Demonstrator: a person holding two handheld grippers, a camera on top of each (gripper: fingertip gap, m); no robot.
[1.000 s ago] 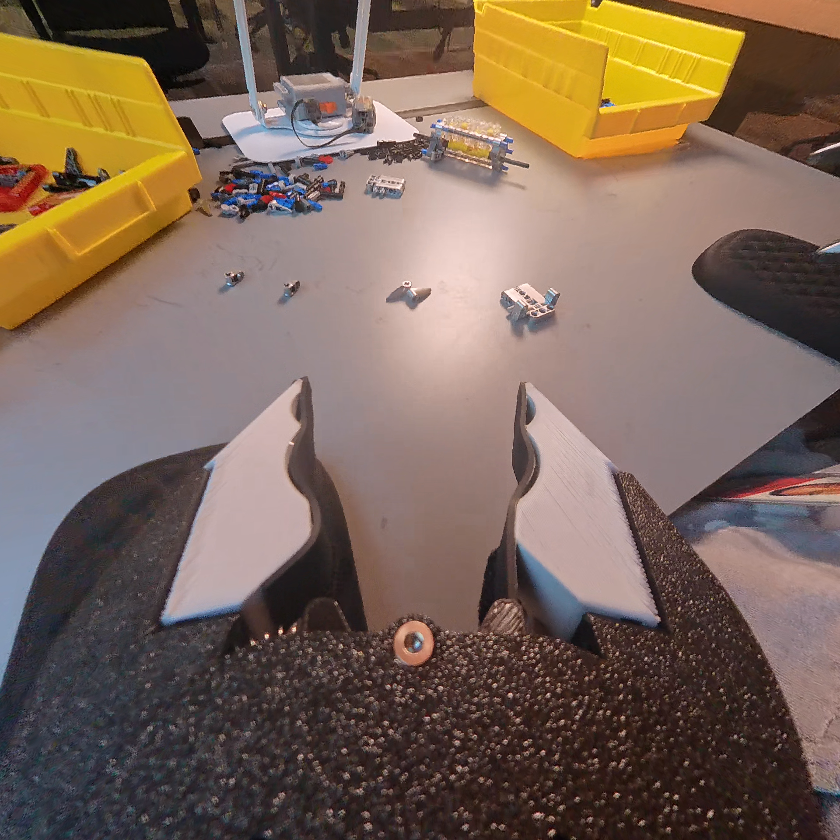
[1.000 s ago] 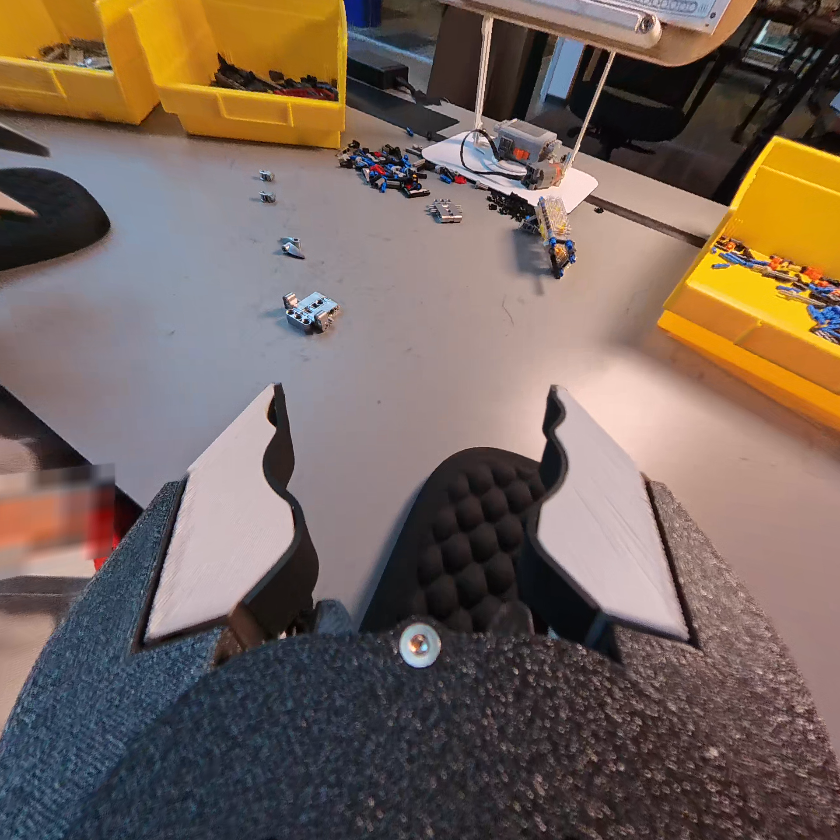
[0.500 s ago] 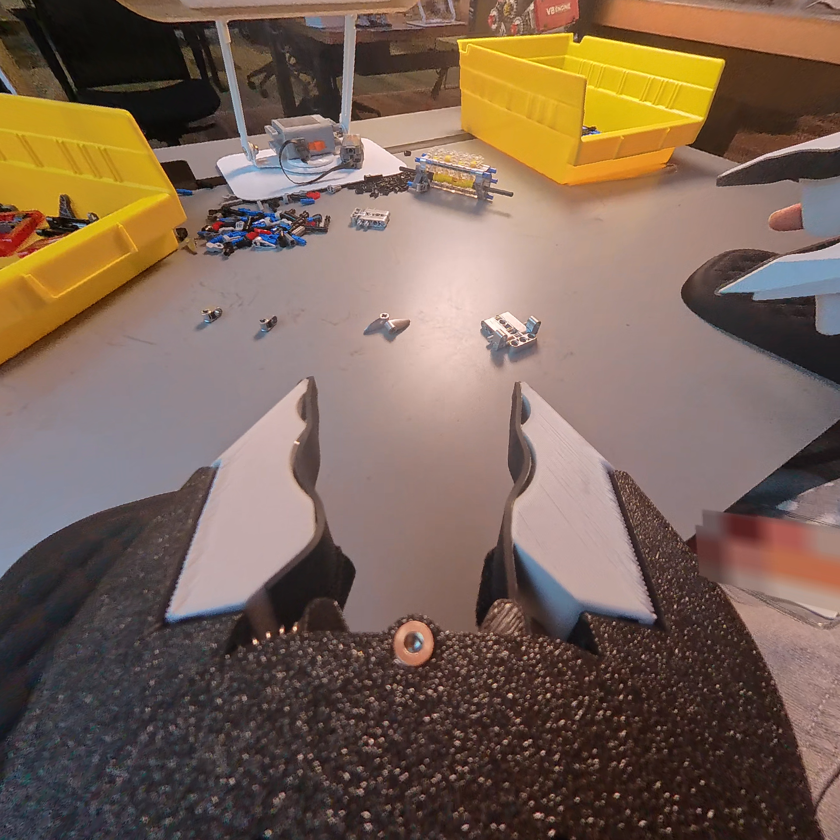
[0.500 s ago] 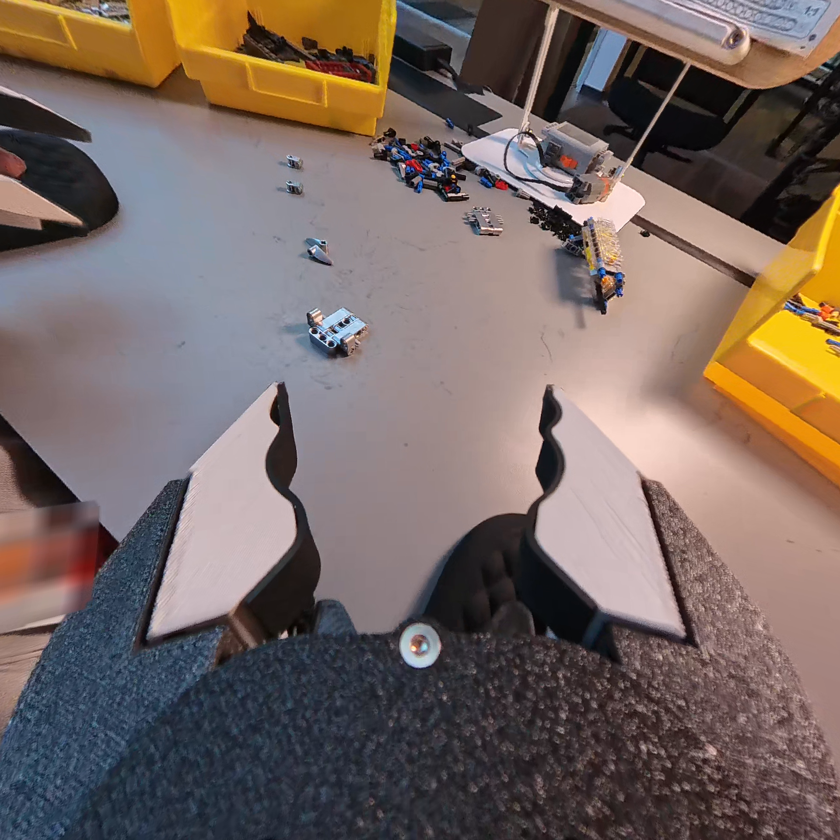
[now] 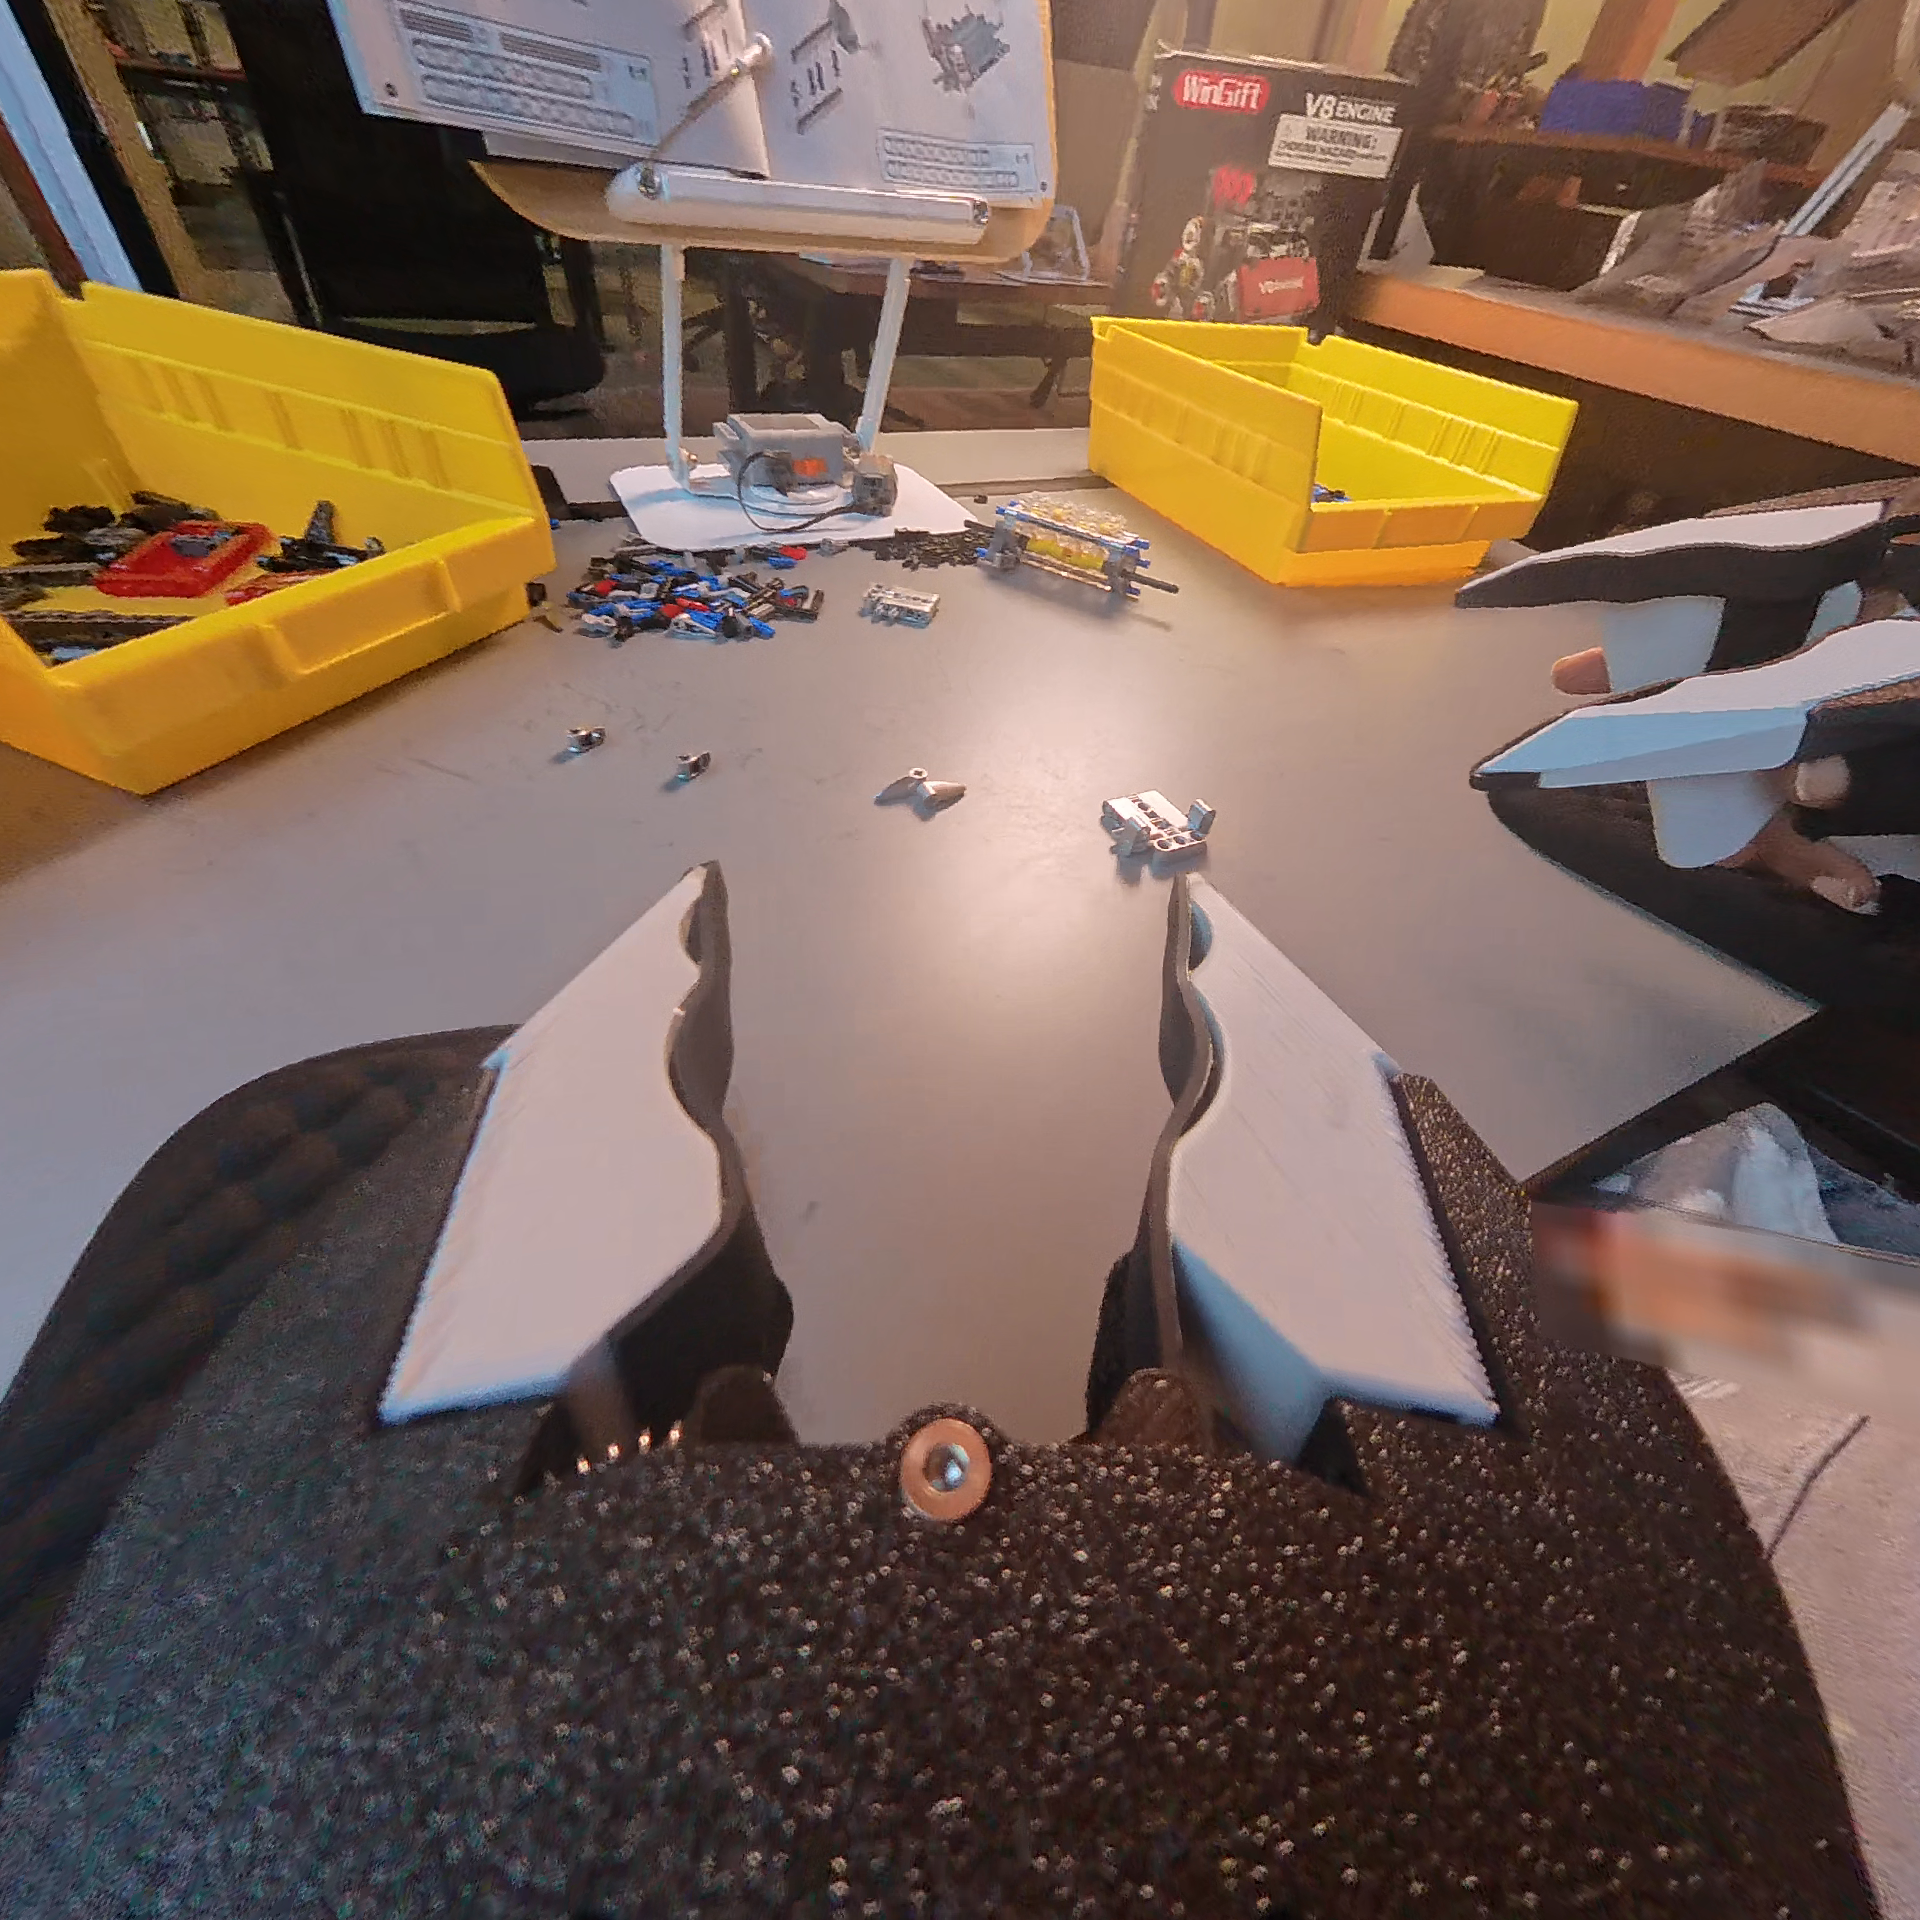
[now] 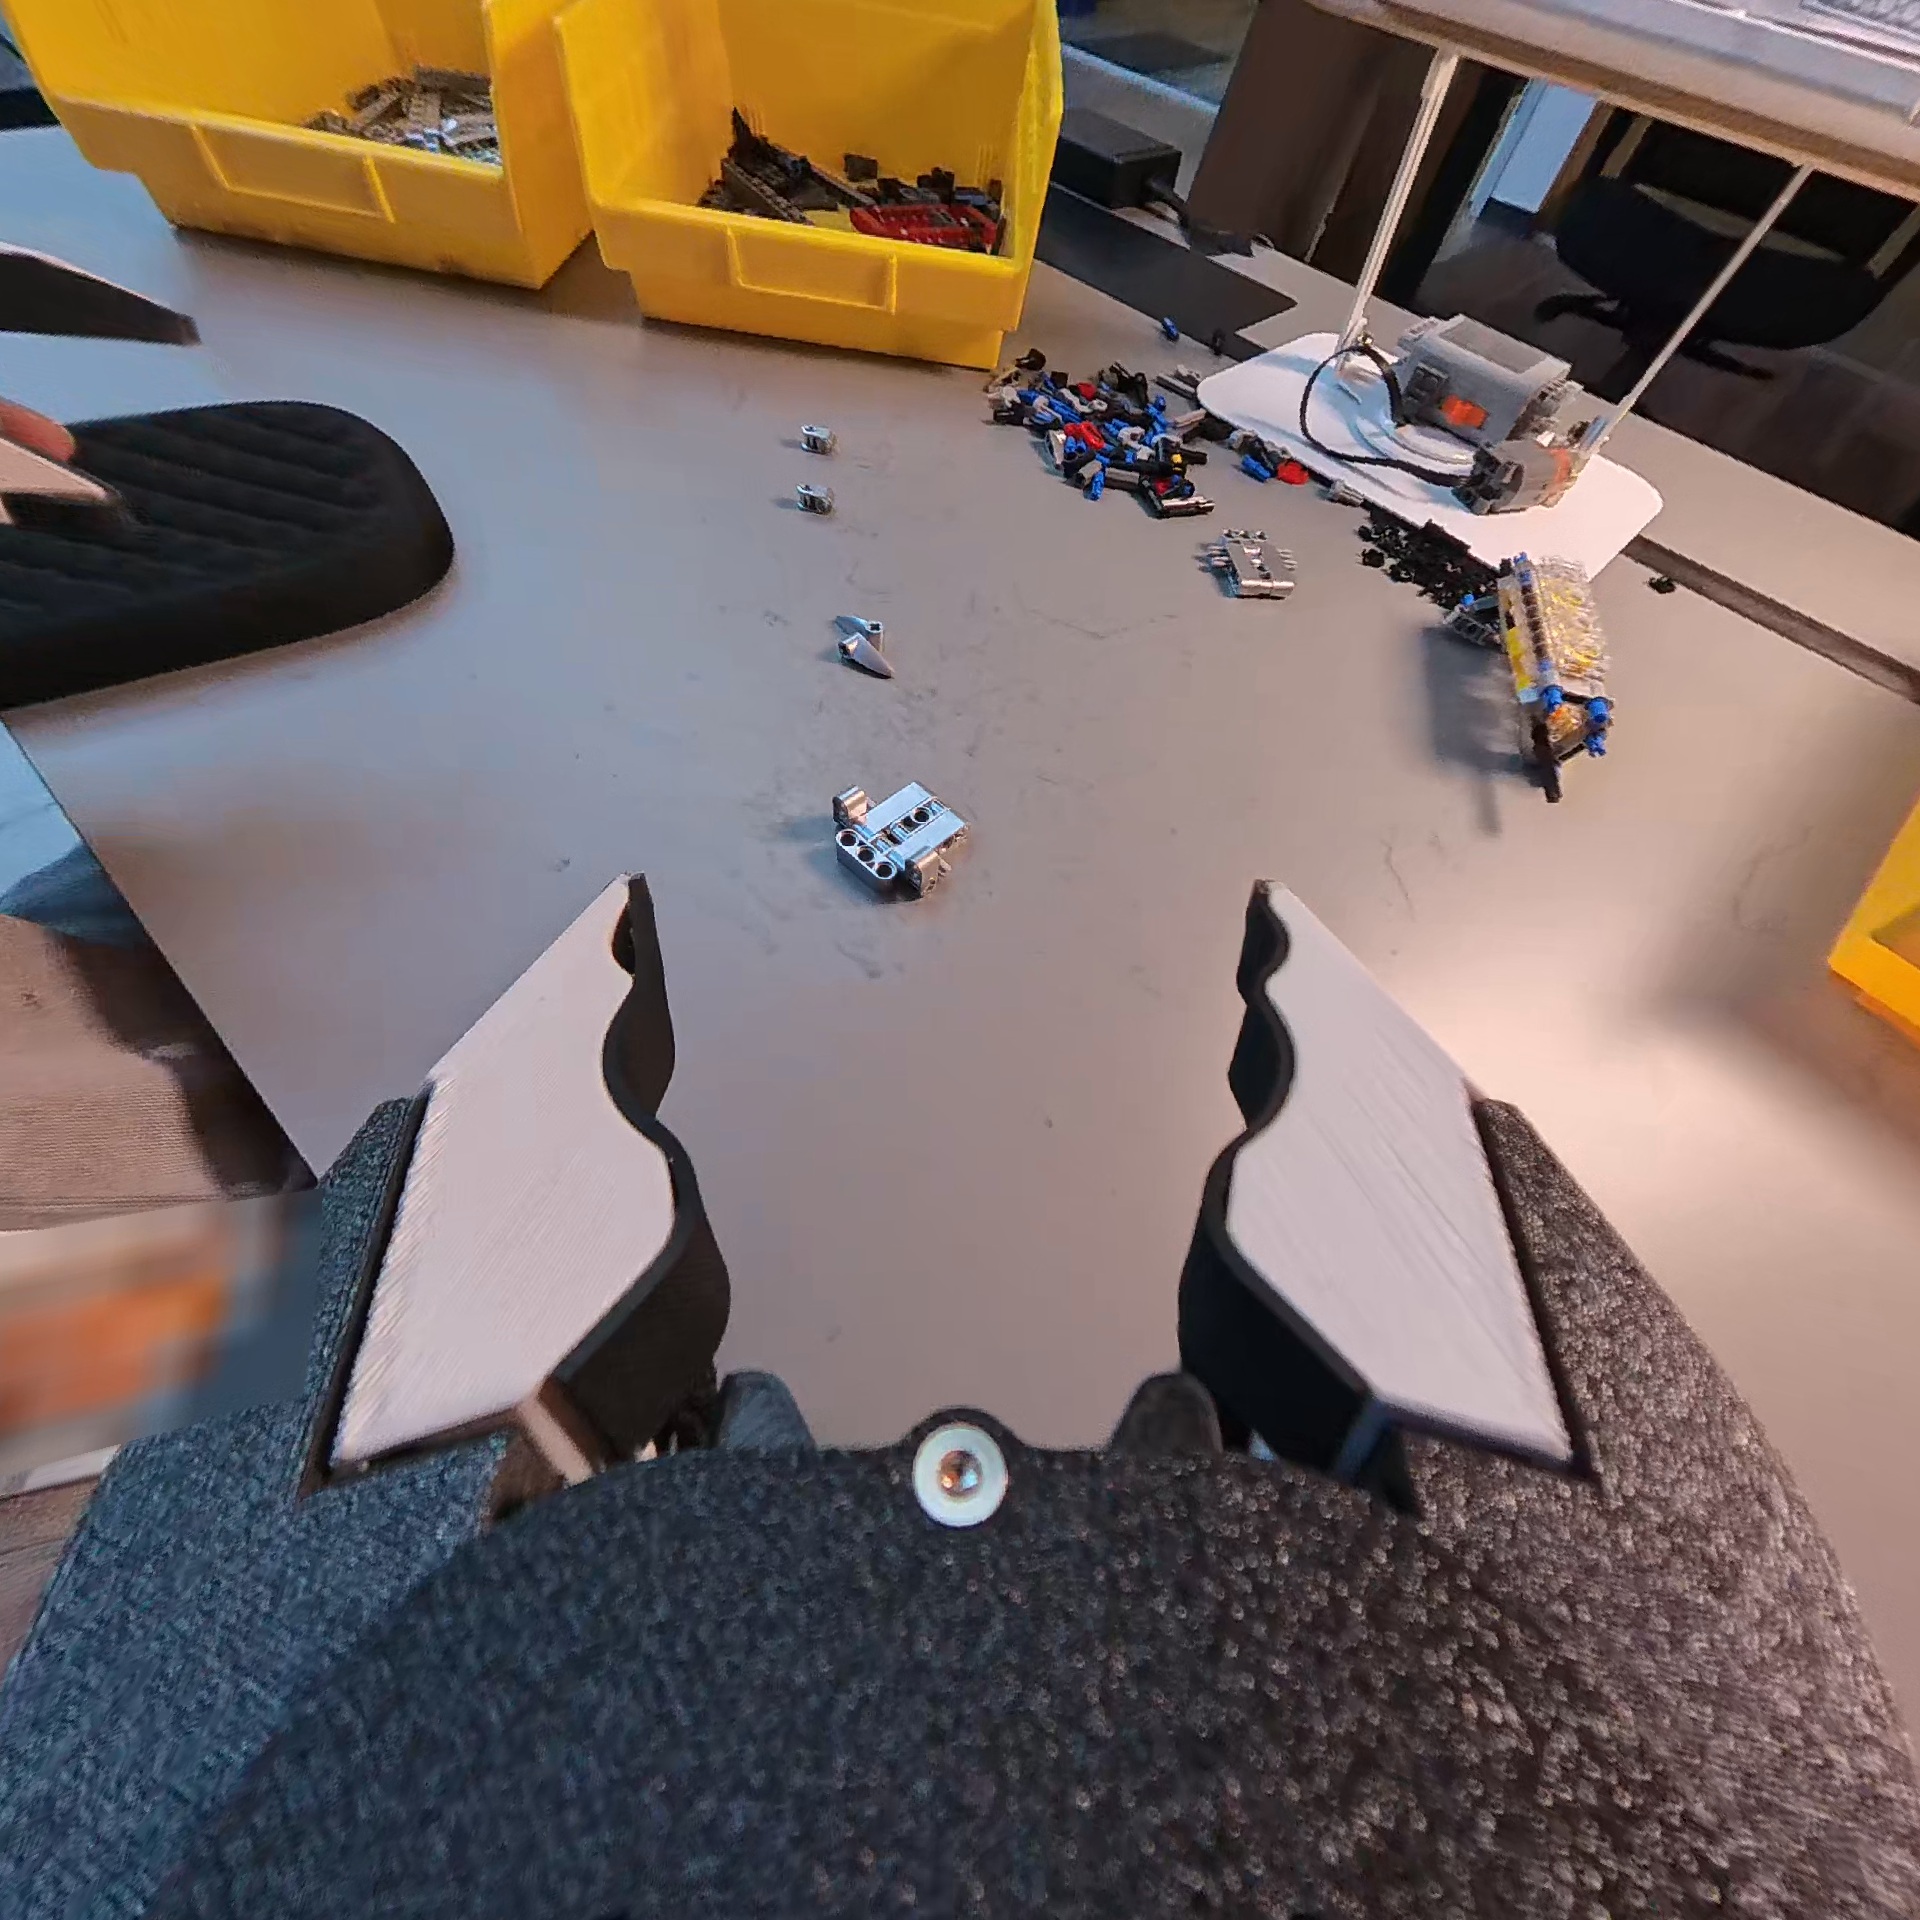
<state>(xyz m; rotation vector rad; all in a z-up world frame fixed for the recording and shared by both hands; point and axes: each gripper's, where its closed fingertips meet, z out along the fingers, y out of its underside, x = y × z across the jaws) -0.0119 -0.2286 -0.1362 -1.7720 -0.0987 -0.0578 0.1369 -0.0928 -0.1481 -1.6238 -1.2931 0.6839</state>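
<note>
Currently both the left gripper [image 5: 943, 894] and right gripper [image 6: 948, 883] hang spread, empty; grey bracket [image 6: 900, 840] at 12 o'clock. Risk: nudging it across the surface [image 6: 623, 790].

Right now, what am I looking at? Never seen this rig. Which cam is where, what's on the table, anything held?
No robot arm: a person holds a two-finger gripper in each hand, each with a wide-angle camera looking forward along its fingers.

The left wrist view shows the left gripper, jaws apart, nothing between them. The other gripper enters at its right edge, with the person's fingers on it.

The right wrist view shows the right gripper, also open and empty.

On the grey table: a small grey block lies nearest both grippers, then a grey pointed piece and two tiny connectors. Farther off are a pile of small parts, a yellow and clear assembly, a grey motor box on a white stand base, and yellow bins holding parts.
</note>
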